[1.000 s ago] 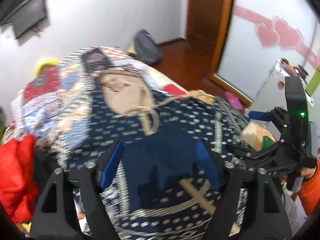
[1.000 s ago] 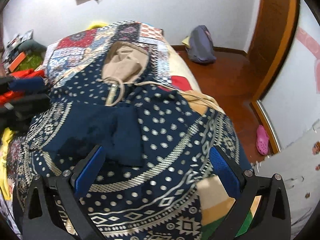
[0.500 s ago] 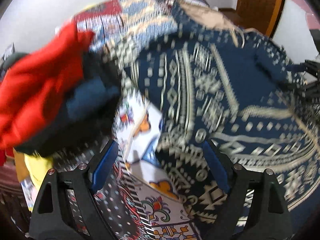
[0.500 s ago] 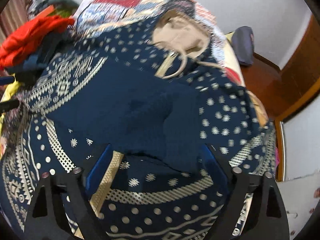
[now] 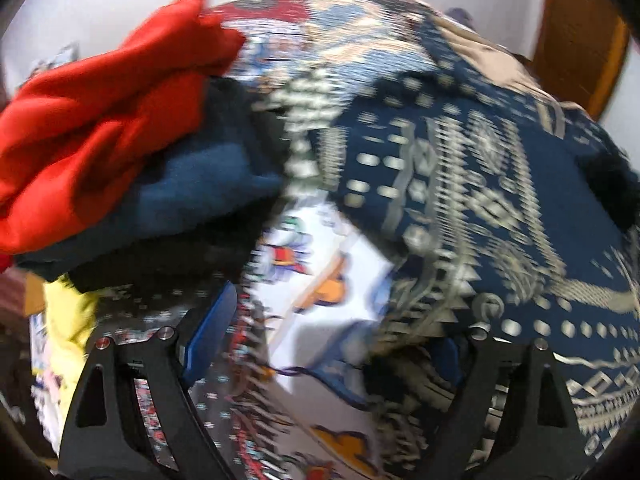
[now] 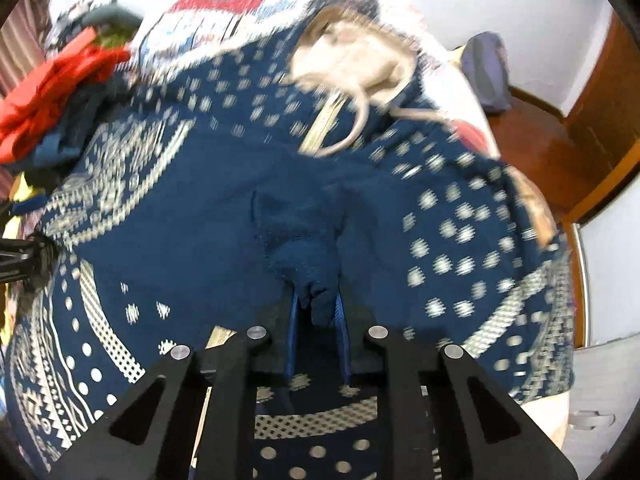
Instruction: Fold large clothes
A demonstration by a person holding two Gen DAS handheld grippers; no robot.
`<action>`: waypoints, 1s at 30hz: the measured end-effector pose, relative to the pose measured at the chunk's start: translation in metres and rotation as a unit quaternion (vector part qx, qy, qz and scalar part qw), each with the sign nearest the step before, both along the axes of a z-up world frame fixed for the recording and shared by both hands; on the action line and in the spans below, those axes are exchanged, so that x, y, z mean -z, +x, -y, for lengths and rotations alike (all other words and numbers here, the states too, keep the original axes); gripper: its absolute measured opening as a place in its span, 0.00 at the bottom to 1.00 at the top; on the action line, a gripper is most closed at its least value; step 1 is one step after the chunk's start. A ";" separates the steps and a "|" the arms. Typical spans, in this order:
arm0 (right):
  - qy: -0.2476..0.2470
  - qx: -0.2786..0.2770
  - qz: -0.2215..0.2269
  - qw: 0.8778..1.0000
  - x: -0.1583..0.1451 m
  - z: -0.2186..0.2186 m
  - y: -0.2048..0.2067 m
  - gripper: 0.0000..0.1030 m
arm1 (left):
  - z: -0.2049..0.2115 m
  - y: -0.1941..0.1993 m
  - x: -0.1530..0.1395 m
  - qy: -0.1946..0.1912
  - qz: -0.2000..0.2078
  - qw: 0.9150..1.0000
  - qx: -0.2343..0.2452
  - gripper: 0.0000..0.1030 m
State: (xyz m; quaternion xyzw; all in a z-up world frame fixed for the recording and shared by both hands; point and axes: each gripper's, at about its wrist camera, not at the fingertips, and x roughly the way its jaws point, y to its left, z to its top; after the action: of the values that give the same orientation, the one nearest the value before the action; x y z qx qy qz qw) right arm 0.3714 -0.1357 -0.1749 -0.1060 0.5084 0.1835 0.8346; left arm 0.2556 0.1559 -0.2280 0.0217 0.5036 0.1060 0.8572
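Navy knit with cream patterning fills the right half of the left wrist view: the hoodie [image 5: 472,184] lies spread over the bed, its edge ending between the fingers of the left tool [image 5: 328,344]. That tool stands spread wide, its left blue pad [image 5: 208,332] clear to see and its right one partly hidden under the hoodie's edge, so I cannot tell whether it touches the cloth. A white printed sheet [image 5: 320,280] shows between the fingers. To the upper left sits a pile with a red garment [image 5: 96,120] on top, a blue garment [image 5: 200,184] under it and something yellow [image 5: 68,320] lower down. The whole view is blurred. A patchwork quilt [image 5: 288,28] shows at the far side. In the right wrist view the hoodie [image 6: 192,232] covers most of the bed, its beige hood lining [image 6: 352,64] and drawstring [image 6: 360,120] at the far end. The right tool [image 6: 318,312] is pressed nearly together, pinching a bunched fold of plain navy knit between its blue pads [image 6: 295,328]. The red garment [image 6: 52,92] lies at the far left, and a grey bag [image 6: 486,68] rests on the wooden floor [image 6: 536,128] against the wall.
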 end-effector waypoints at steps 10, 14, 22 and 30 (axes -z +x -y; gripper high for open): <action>0.049 0.125 0.019 0.991 -0.032 0.085 0.010 0.14 | -0.019 -0.006 0.006 -0.052 0.004 0.998 -0.042 0.86; 0.062 0.143 -0.028 0.987 -0.012 0.105 0.008 0.15 | -0.023 -0.006 0.008 -0.071 0.002 0.996 -0.053 0.86; -0.036 0.166 -0.040 0.985 0.003 0.126 -0.007 0.25 | -0.018 -0.009 0.005 -0.051 -0.003 0.998 -0.040 0.86; 0.011 0.169 -0.004 0.986 -0.040 0.152 -0.023 0.42 | -0.003 -0.025 -0.034 -0.021 0.016 1.000 0.009 0.86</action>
State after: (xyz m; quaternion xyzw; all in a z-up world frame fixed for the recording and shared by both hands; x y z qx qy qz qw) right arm 0.3481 -0.2873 -0.1351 -0.0090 0.5201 0.0454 0.8528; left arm 0.2302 0.1592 -0.1939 0.0063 0.4916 0.0880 0.8664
